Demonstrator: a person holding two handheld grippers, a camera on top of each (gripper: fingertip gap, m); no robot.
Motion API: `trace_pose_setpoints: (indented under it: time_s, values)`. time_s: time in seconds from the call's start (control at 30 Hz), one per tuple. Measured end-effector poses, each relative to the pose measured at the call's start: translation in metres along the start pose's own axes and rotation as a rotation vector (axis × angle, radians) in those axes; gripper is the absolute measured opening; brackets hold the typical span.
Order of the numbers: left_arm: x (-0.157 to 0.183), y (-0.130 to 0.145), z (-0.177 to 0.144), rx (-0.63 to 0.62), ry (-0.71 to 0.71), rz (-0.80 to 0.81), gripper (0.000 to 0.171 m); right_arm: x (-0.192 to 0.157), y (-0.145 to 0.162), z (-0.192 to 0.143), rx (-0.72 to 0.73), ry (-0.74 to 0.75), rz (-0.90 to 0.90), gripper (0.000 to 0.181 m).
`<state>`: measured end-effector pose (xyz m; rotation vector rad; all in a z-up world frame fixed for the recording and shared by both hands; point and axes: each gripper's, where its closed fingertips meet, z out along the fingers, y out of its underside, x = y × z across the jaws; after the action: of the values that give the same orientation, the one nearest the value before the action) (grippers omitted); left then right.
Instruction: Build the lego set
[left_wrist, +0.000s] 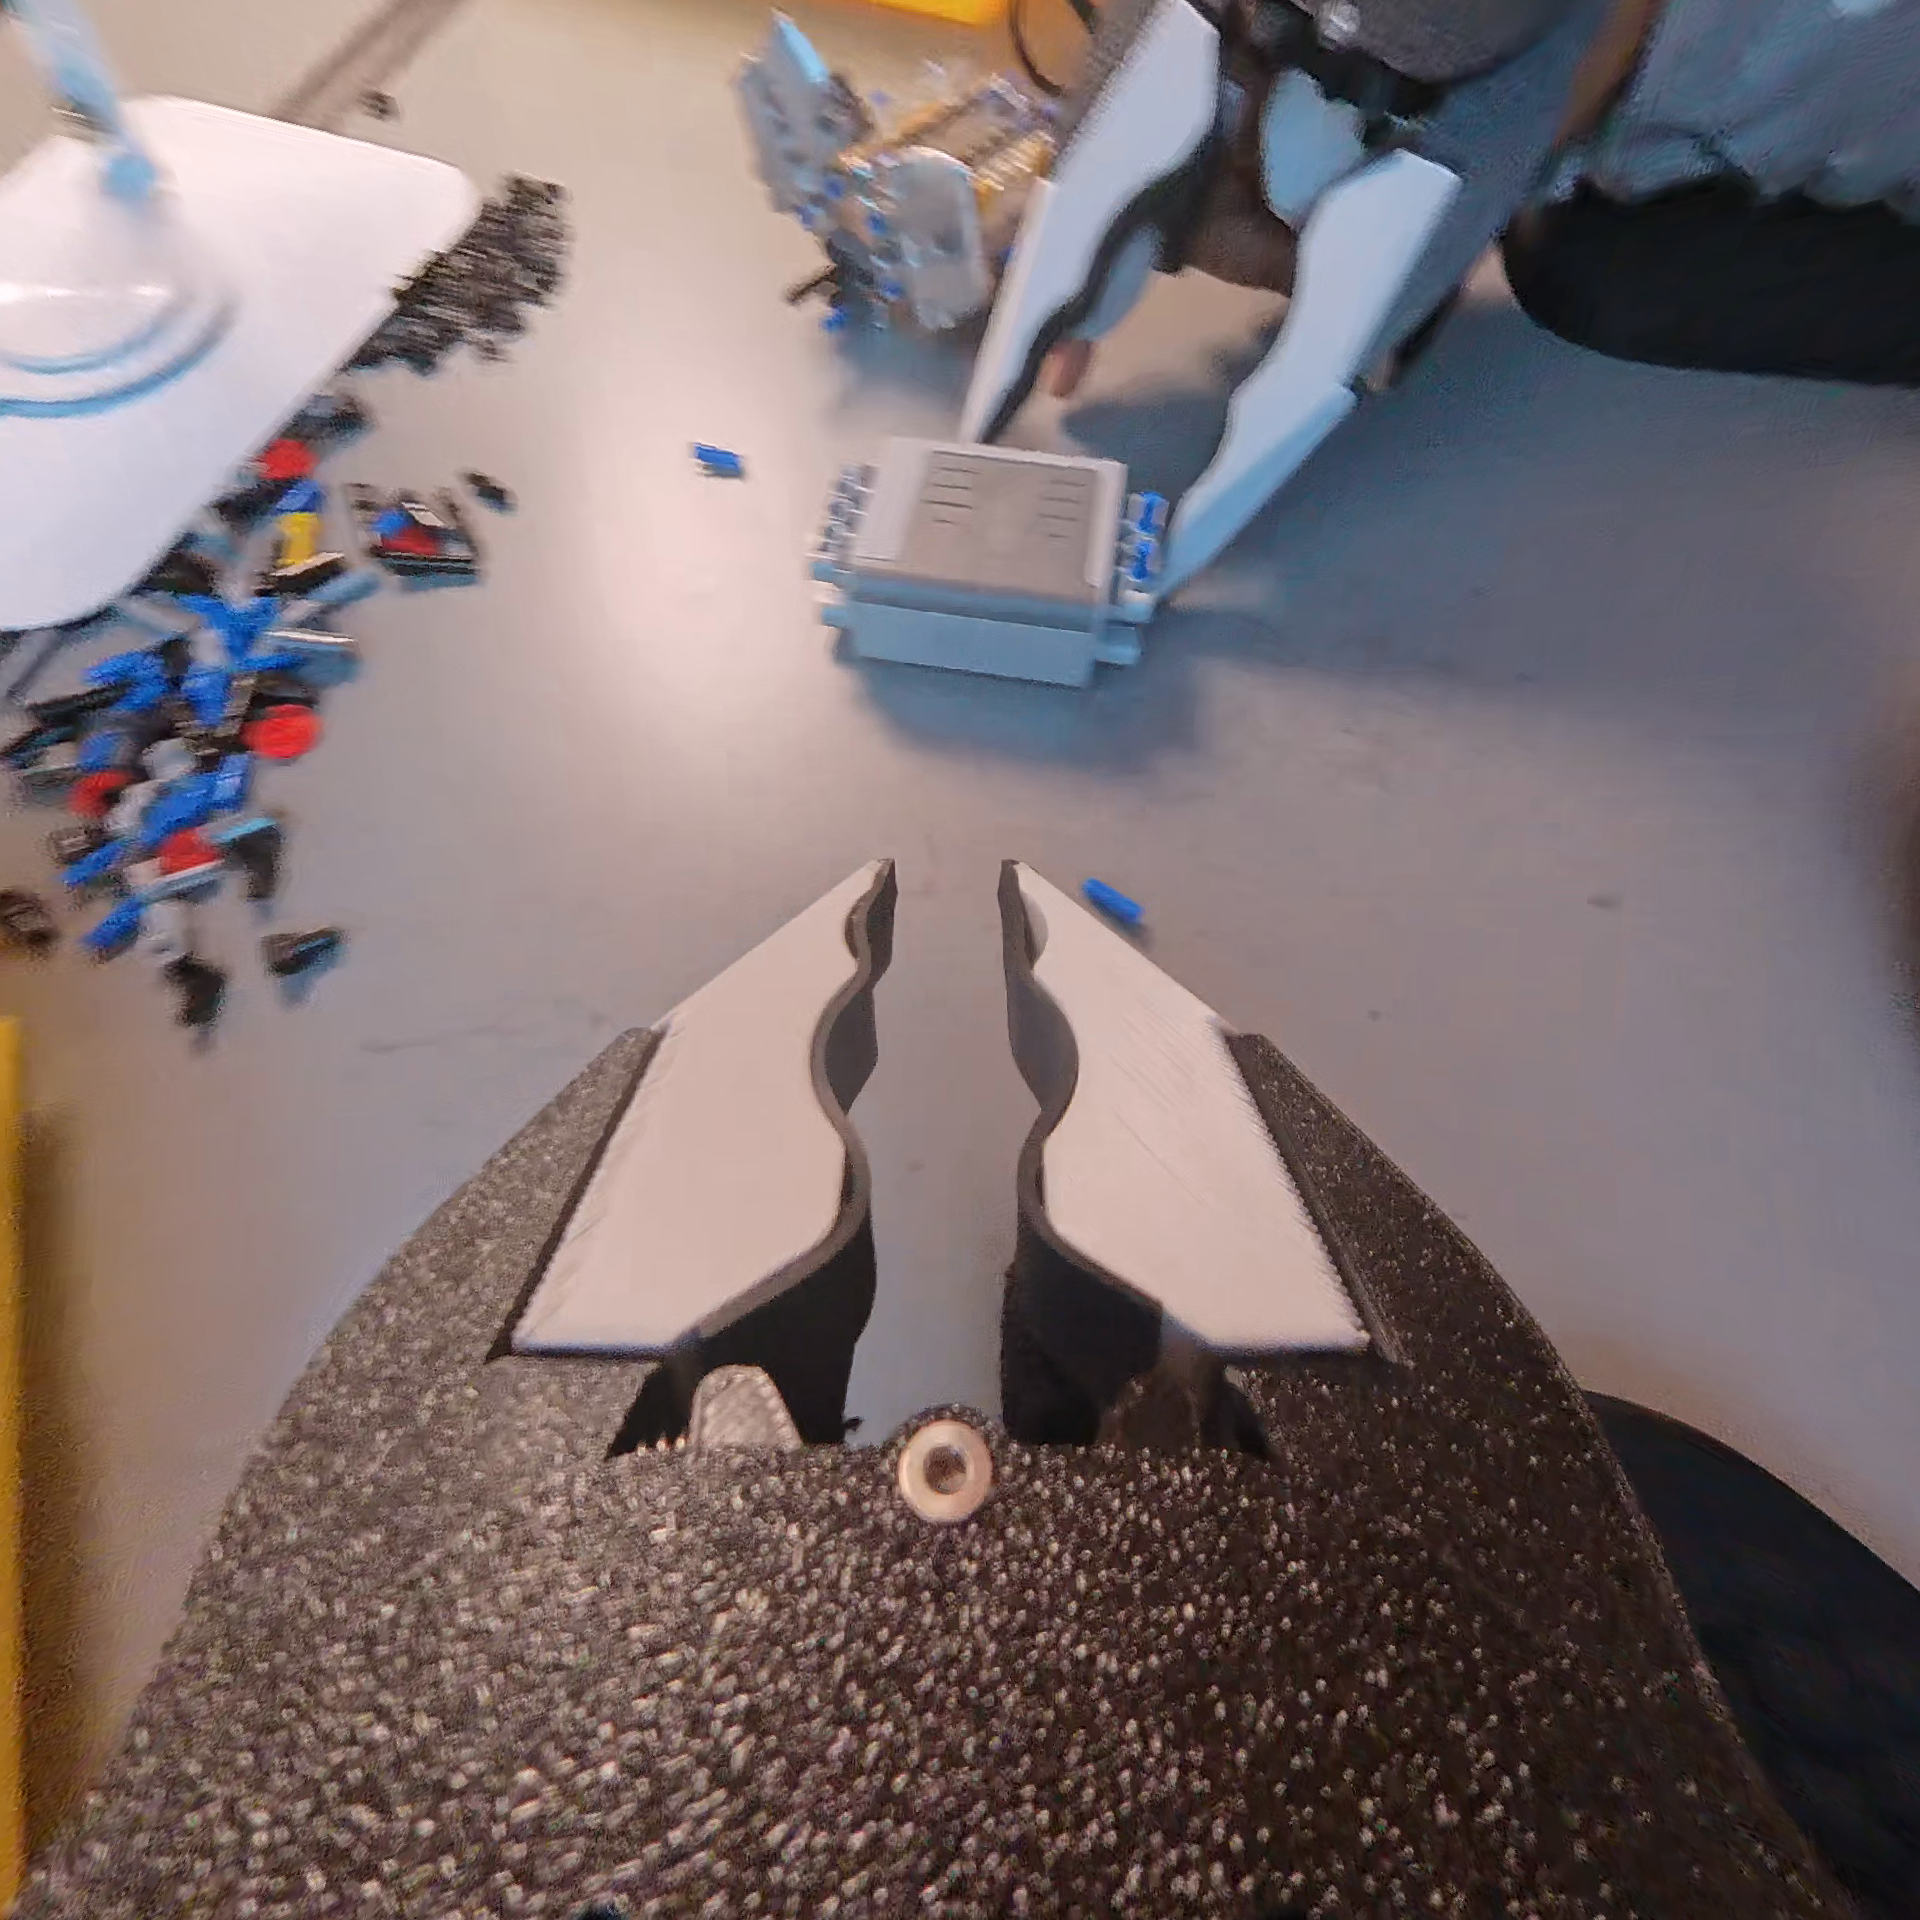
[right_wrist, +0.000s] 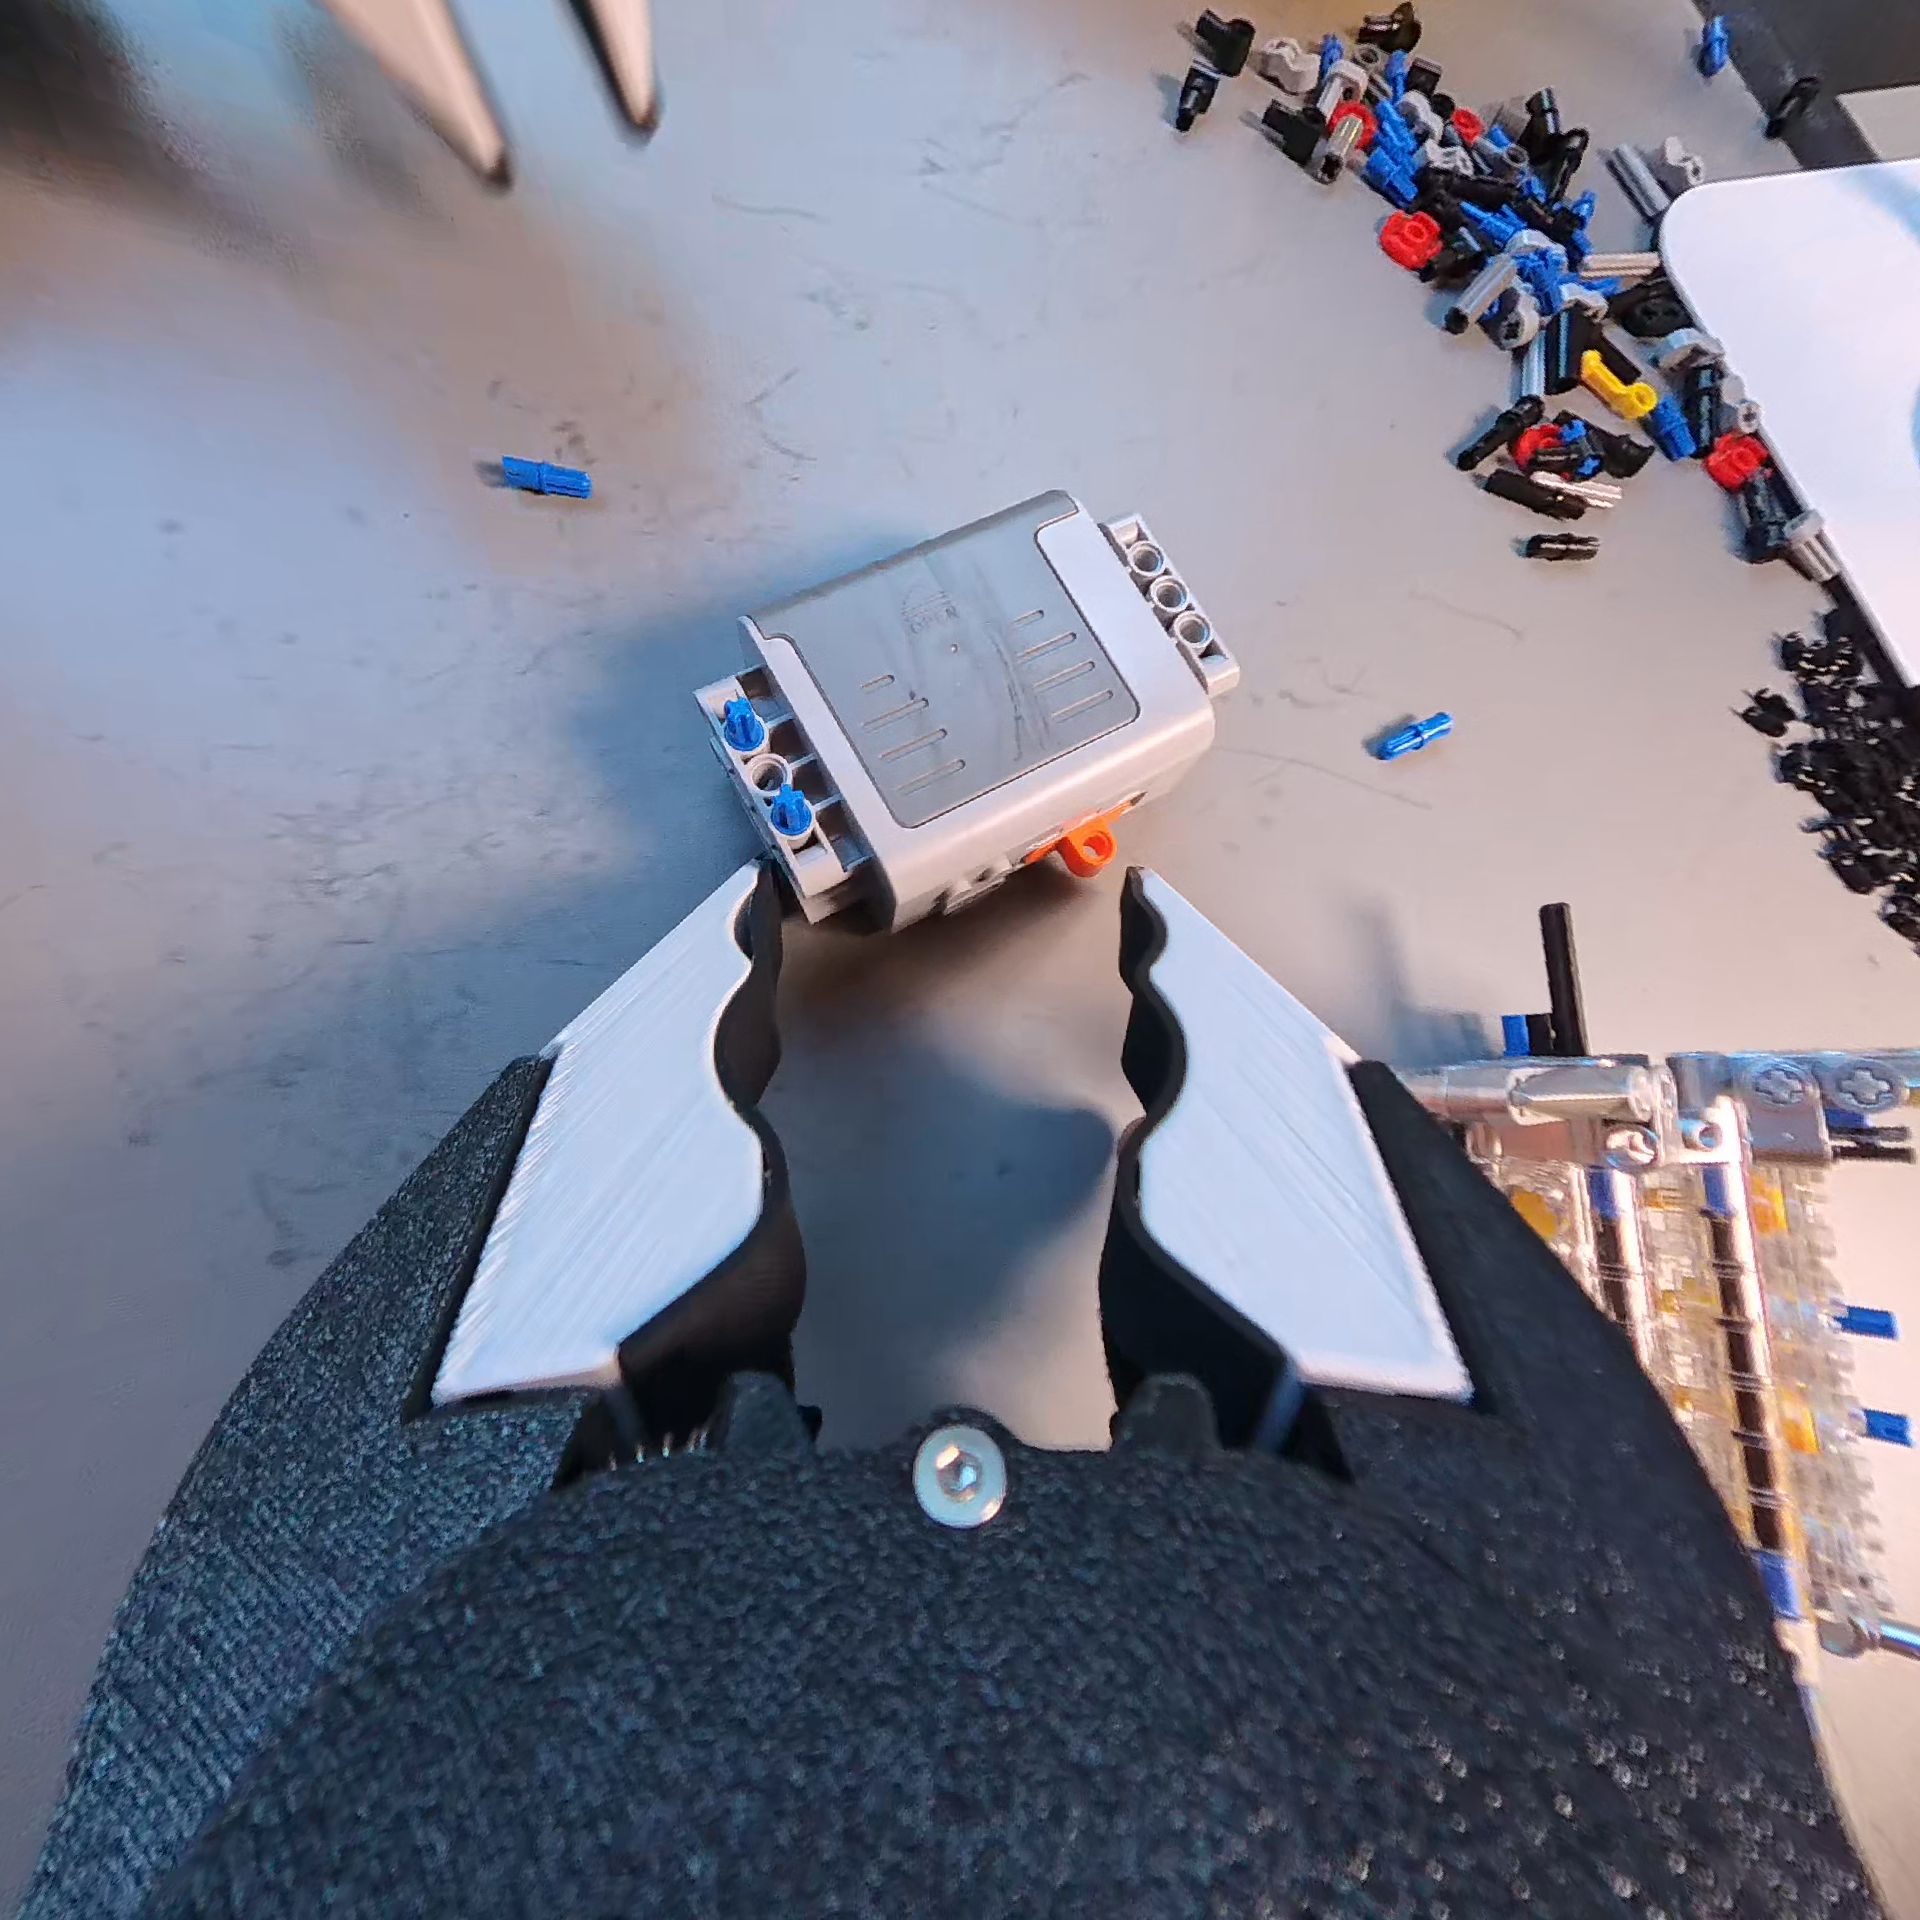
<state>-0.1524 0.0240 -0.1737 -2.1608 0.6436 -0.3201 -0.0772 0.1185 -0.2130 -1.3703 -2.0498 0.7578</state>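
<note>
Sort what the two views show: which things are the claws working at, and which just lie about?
At the claws:
right claw, open
grey battery box
left claw, open, empty

Lying about:
loose blue pins
pile of small parts
clear brick model

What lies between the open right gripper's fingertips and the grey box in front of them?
Almost nothing. In the right wrist view the right gripper is open just short of the grey box, and only a thin strip of bare table separates them.

Grey box, blue pins
</note>
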Motion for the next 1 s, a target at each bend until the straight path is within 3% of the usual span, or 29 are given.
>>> trace_pose_setpoints:
  time_s: [0.13,0.27,0.53,0.67,0.83,1.0]
  values:
    - [0.029,0.018,0.028,-0.175,0.063,0.098,0.019,0.001,0.001,-0.002,0.004,0.013,-0.011,0.064]
    - [0.034,0.022,0.04,-0.226,0.049,0.14,0.015,0.002,0.003,-0.004,0.008,0.019,-0.021,0.066]
    - [0.029,0.025,0.037,-0.231,0.03,0.145,0.011,0.004,0.002,-0.008,0.026,0.029,-0.036,0.067]
    - [0.027,0.026,0.037,-0.22,0.038,0.141,0.0,0.003,-0.006,-0.019,0.102,0.001,-0.022,0.067]
    - [0.026,0.022,0.04,-0.196,0.032,0.141,0.0,0.0,-0.015,-0.03,0.163,-0.015,-0.026,0.067]
    - [0.028,0.016,0.042,-0.155,0.05,0.132,0.016,-0.005,-0.011,-0.028,0.141,-0.023,-0.057,0.066]
